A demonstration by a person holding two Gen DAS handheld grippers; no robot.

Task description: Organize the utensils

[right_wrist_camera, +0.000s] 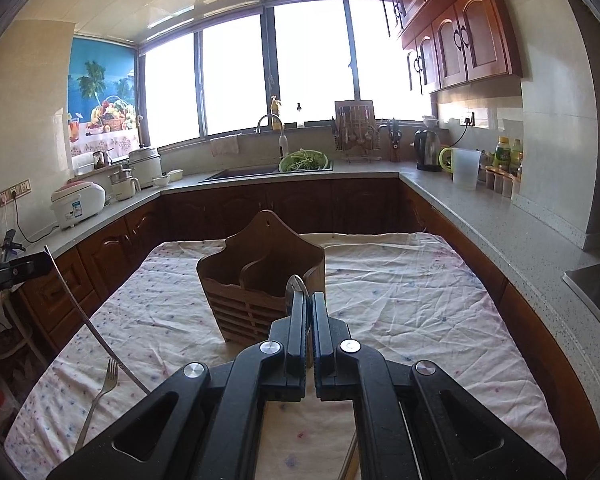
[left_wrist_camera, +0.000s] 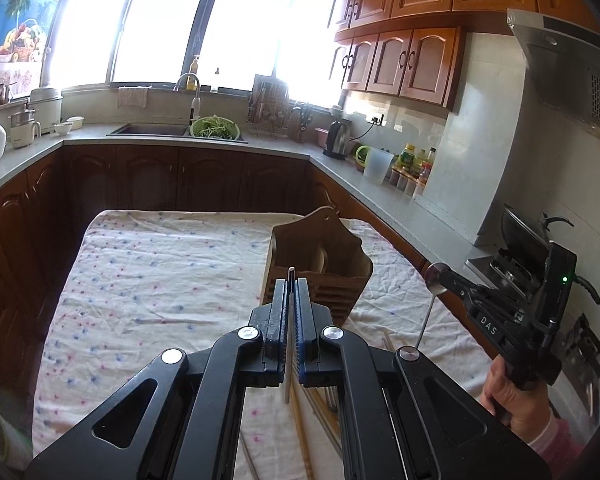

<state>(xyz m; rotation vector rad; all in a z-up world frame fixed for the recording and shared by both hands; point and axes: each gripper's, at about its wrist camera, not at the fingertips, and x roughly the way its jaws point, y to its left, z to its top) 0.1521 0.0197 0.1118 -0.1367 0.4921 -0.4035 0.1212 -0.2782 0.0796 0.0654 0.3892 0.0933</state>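
my left gripper [left_wrist_camera: 291, 280] is pinched down on a thin metal utensil handle [left_wrist_camera: 291, 276], its tip poking out just past the blue pads [left_wrist_camera: 301, 304]; in the right wrist view that same long silver utensil [right_wrist_camera: 85, 316] hangs slanting down from the left gripper [right_wrist_camera: 40, 266] toward the cloth, and i cannot tell which kind of utensil it is. my right gripper [right_wrist_camera: 306, 300] is closed nearly all the way on a shiny metal spoon [right_wrist_camera: 296, 283], with the bowl showing just above the fingertips; from the left wrist view i see the right gripper [left_wrist_camera: 440, 276] clamping the spoon bowl [left_wrist_camera: 437, 280] with the handle hanging down below it.

just ahead of both grippers stands the brown wooden utensil holder [right_wrist_camera: 260, 280] with a slatted front, a divider between two compartments and a tall arched back. it sits on the bench [left_wrist_camera: 140, 280], which is covered with a white cloth dotted pink and blue.

a silver fork [right_wrist_camera: 100, 392] lies on the cloth at my near left, well apart from the holder. some pale wooden chopsticks [left_wrist_camera: 300, 420] lie on the cloth beneath the left gripper.
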